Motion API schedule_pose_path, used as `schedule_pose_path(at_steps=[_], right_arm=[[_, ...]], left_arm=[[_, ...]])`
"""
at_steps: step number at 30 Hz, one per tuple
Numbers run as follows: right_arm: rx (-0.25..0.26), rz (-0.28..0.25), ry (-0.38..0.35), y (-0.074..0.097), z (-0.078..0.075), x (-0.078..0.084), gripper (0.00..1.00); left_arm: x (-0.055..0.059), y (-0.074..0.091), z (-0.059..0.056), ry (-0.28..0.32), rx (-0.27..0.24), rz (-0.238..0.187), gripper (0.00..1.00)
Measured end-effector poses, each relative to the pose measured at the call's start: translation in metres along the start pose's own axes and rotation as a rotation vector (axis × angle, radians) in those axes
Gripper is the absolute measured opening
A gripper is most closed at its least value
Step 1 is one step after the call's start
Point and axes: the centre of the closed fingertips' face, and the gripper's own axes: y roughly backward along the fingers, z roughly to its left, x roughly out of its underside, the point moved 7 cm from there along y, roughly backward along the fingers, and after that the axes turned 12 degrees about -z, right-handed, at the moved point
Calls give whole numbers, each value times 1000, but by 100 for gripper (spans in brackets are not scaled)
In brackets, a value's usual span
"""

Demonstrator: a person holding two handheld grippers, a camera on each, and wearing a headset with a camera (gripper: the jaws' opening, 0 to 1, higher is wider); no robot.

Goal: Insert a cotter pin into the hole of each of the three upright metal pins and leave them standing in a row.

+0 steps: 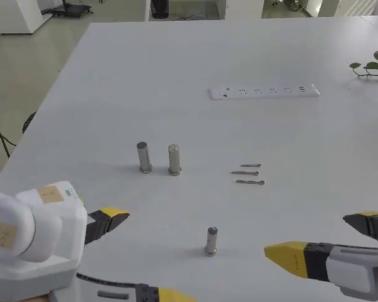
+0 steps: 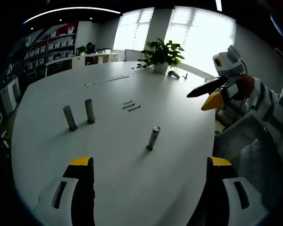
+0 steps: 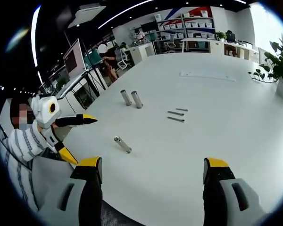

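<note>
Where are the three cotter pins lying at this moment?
In the head view the cotter pins lie side by side on the table, right of the pair of upright metal pins and nearer the person than the power strip.

Lone pin stands with bare tabletop on every side. Beyond it, leftward: far-left pin and second pin upright, with a narrow gap between. Beyond it, rightward: cotter pins lying flat. Power strip well beyond, with open surface before it.
</note>
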Motion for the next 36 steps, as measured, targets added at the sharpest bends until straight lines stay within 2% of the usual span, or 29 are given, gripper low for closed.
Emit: schedule_pose_path(at_steps=[2,4,6,7,10,13,19,25,28,31,33,36], right_arm=[[3,2,0,0,-1,0,87],[4,2,-2,0,-1,0,87],[5,3,-3,1,-1,0,87],[5,4,-2,1,-2,0,87],[5,8,5,0,-3,-1,87],[14,10,16,-1,-6,-5,87],[22,-1,44,-5,-11,-17,86],[28,4,140,-13,-22,-37,84],[23,-2,155,-17,-27,-48,82],[-28,-3,184,-27,-29,-63,80],[-29,4,242,-32,-33,-72,79],[-32,12,287,-41,-38,-81,79]], left_arm=[[1,0,-1,2,-2,-1,99],[1,0,-3,28,-6,-21,99],[0,0,-4,10,-20,-29,97],[0,1,-3,-26,-24,-13,95],[0,1,-5,-6,-20,-20,95],[-2,2,-5,-11,-17,-24,95],[-2,3,-2,-41,-29,-3,94],[-8,5,1,-37,-36,-29,93],[-9,6,2,-34,-39,-29,93],[-10,5,3,-21,-35,-34,93],[-11,5,3,-23,-39,-35,93],[-13,5,4,-26,-42,-45,93]])
